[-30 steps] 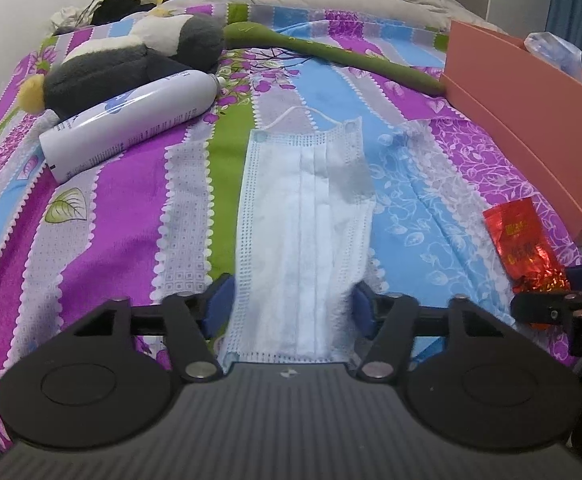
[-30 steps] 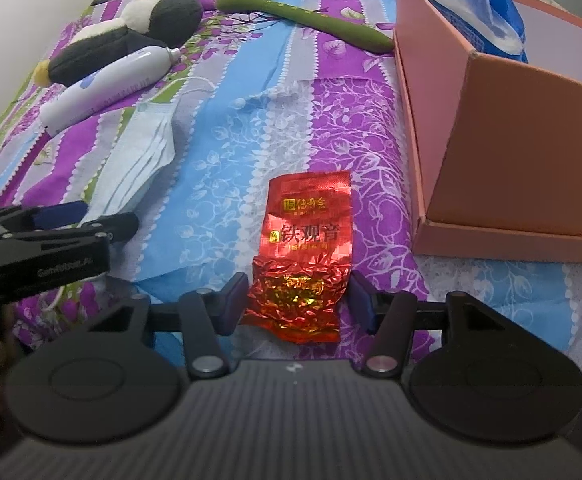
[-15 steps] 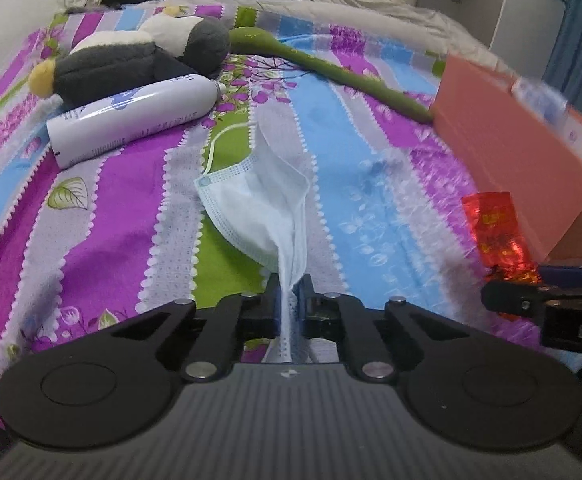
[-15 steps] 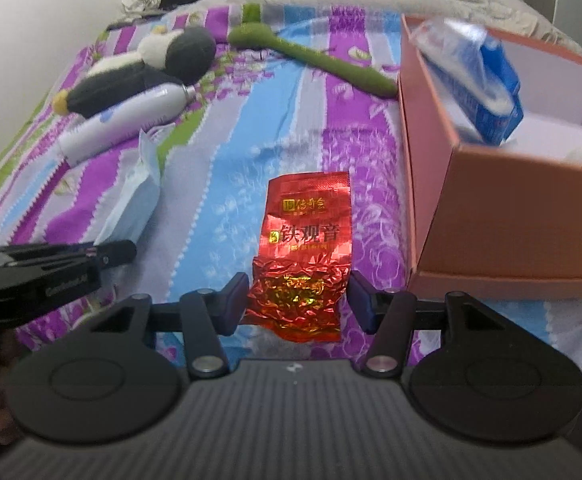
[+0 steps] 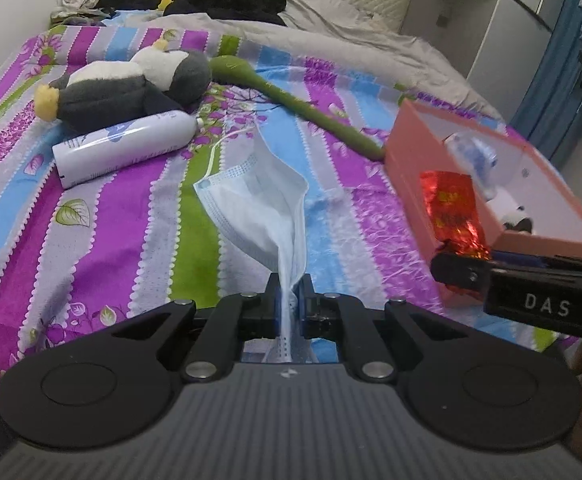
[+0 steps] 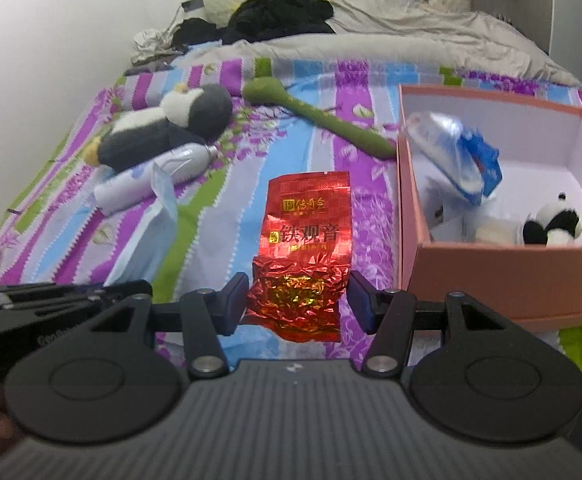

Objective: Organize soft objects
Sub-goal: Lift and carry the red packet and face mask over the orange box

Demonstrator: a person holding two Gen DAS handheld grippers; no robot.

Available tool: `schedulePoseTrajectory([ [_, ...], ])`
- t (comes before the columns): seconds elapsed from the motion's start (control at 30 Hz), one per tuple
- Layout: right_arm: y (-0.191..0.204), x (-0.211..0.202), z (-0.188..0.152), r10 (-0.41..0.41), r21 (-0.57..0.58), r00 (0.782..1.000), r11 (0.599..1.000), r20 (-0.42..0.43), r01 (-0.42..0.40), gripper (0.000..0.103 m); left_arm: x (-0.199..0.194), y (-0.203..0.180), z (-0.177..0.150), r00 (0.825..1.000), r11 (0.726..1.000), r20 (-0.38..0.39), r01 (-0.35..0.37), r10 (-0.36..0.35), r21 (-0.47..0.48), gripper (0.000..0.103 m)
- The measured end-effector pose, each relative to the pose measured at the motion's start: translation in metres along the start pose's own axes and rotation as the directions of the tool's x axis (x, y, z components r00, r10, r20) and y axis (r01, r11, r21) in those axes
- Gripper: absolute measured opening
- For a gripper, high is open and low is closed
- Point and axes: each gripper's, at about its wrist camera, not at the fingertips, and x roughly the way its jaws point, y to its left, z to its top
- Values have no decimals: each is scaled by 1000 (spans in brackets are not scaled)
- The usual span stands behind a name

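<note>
While I am lifting both hands off the bed, my left gripper (image 5: pixel 289 300) is clamped tight on the near end of the face mask (image 5: pixel 259 200); a second ago its jaws were standing wide on either side of the mask, which was lying flat. Now the mask is hanging bunched and folded off the striped sheet (image 5: pixel 103 216), only its far ear loop trailing near the cloth. My right gripper (image 6: pixel 297 300) is holding the red foil tea packet (image 6: pixel 307 236) across its crumpled lower end, jaws at a middling spread and unchanged, and the packet is coming up clear of the sheet too. So both grasps are looking done, and I am judging the carry to the box as the step in hand.

Just right of the packet, the near wall of the pink box (image 6: pixel 491 276) is standing higher than the packet's lower end, so I am needing more height before crossing that rim. Inside, a blue-and-clear plastic pack (image 6: pixel 455 156) is leaning at the left and a small panda toy (image 6: pixel 551 224) is sitting near the front, leaving bare floor in the middle and back. Further off to the left, the white bottle (image 5: pixel 127 146), the penguin plush (image 5: pixel 131 88) and the green plush stem (image 5: pixel 303 108) are lying well apart from both paths. Beyond them, grey bedding and dark clothes are piling at the headboard.
</note>
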Motion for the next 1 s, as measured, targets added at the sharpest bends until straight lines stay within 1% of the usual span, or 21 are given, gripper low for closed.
schedulePoseTrajectory([
  [0.2, 5, -20, 15, 17, -15, 999, 1000, 40, -17, 57, -23, -13, 11, 999, 1000, 35, 28, -28, 9, 10],
  [0.37, -3, -30, 19, 8, 5, 998, 1000, 65, -9, 57, -31, -23, 22, 997, 998, 50, 58, -59, 22, 10],
  [0.53, -18, -37, 19, -37, 38, 996, 999, 80, 34, 57, -30, -41, 31, 993, 994, 53, 102, -104, 51, 10],
  [0.67, -32, -49, 16, -74, 59, 993, 996, 94, 69, 57, -29, -63, 35, 989, 987, 58, 132, -138, 92, 10],
  [1.0, -77, -80, 7, -190, 140, 976, 975, 109, 174, 57, -19, -118, 33, 971, 959, 29, 231, -239, 164, 10],
])
